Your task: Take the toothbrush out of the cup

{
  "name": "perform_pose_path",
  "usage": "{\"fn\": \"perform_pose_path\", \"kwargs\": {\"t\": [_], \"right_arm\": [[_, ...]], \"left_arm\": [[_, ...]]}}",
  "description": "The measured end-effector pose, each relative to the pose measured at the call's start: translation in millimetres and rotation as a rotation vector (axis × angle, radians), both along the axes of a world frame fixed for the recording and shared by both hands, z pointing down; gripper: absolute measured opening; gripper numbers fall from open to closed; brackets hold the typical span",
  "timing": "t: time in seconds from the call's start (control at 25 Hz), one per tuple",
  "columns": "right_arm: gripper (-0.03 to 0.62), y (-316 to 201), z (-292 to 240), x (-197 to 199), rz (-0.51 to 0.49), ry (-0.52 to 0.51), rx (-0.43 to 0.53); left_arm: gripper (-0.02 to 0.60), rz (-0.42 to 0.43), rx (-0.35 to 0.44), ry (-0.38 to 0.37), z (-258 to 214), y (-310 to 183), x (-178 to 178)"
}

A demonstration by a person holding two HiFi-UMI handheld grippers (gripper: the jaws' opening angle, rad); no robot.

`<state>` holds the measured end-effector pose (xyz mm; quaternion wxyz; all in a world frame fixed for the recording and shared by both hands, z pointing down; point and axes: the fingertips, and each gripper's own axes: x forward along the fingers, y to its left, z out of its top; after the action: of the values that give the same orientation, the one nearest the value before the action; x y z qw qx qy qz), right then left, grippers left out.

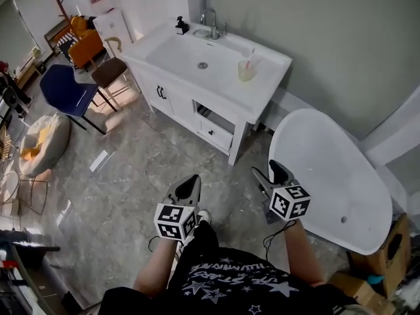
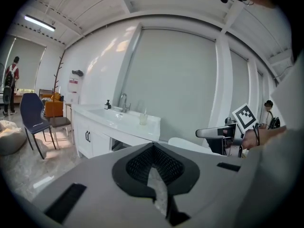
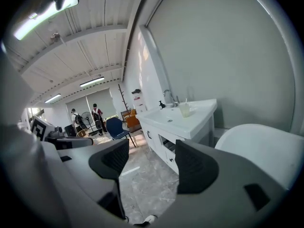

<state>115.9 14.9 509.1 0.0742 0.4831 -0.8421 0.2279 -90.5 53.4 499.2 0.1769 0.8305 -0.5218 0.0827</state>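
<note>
The left gripper (image 2: pixel 153 152), grey plastic with black ribbed pads, has its jaws pressed together on nothing. The right gripper (image 3: pixel 153 161), built the same, has its jaws spread wide with only floor showing between them. Bare forearms hold both side by side, low and tipped slightly downward. Beyond them lie the grey marbled floor (image 1: pixel 151 156) and a smooth white oval bathtub (image 1: pixel 328 156) at right. Farther off, on the white vanity (image 1: pixel 177 97), a translucent cup (image 1: pixel 246 72) holds the toothbrush (image 1: pixel 250 56), well apart from both grippers.
</note>
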Motion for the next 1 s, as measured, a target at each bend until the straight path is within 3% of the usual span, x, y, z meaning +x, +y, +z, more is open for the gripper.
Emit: {"fn": "perform_pose_path", "kwargs": {"t": [0.24,0.64,0.8,1.0], "right_arm": [[0.295,-68.4,-2.1,-32.6,0.037,0.009,-0.017],[0.295,-146.1,-14.8,-78.5,0.115,0.017,-0.001],[0.295,-160.4,-13.4,-79.5,0.133,0.021,-0.012],[0.295,-184.4,-15.1,-71.4,0.157,0.024,-0.003]], "left_arm": [[0.015,0.038,-0.013,0.003,3.7,-70.4,-35.4],[0.015,0.096,-0.037,0.042,-5.8,-141.6,-88.5],[0.015,0.059,-0.019,0.063,-3.0,-158.6,-108.4],[0.015,0.055,0.004,0.023,-5.5,-178.4,-108.7]]}}
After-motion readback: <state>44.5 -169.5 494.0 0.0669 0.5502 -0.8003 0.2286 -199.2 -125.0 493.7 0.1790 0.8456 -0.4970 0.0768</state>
